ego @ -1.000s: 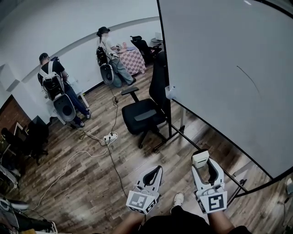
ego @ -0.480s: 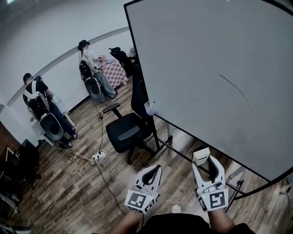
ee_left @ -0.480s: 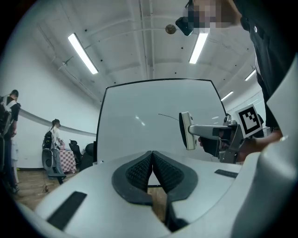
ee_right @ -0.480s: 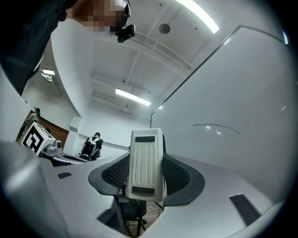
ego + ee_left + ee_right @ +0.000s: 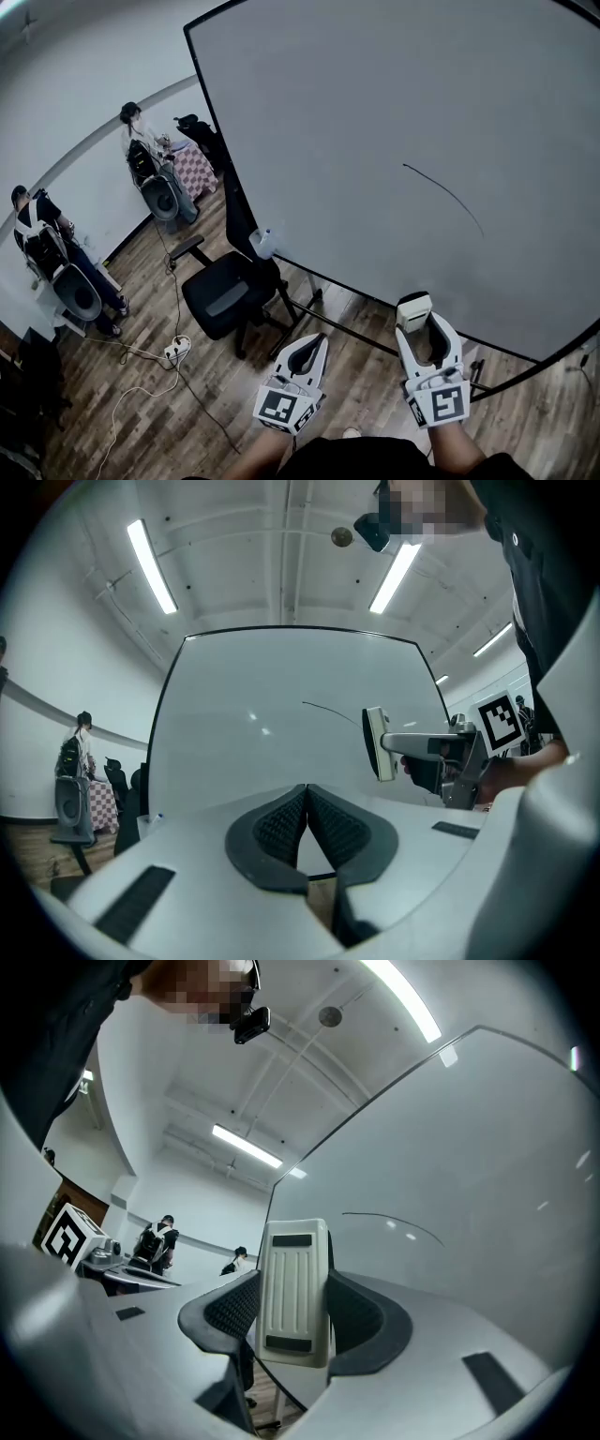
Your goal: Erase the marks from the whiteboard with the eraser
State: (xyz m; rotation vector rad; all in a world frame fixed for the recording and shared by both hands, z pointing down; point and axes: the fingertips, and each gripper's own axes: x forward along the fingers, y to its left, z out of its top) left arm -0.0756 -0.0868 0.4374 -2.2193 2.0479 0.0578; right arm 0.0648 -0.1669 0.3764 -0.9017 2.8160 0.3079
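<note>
A large whiteboard [image 5: 375, 112] on a black stand fills the upper right of the head view. One thin curved black mark [image 5: 445, 194] runs across it; the mark [image 5: 394, 1220] also shows in the right gripper view and the mark [image 5: 328, 711] in the left gripper view. My right gripper [image 5: 419, 328] is shut on a white eraser [image 5: 412, 310], held below the board's lower edge; the eraser [image 5: 294, 1290] sits upright between the jaws. My left gripper [image 5: 310, 350] is shut with nothing in it, low and to the left of the right one.
A black office chair [image 5: 223, 286] stands at the board's left foot. A small cup [image 5: 263, 243] hangs at the board's lower left corner. Two people [image 5: 150, 159] sit far left by the wall. A power strip [image 5: 174, 351] and cable lie on the wooden floor.
The view has swung left to right across the board: the whiteboard and its mark have shifted left and now fill more of the frame. Both grippers keep their pose, eraser still held.
</note>
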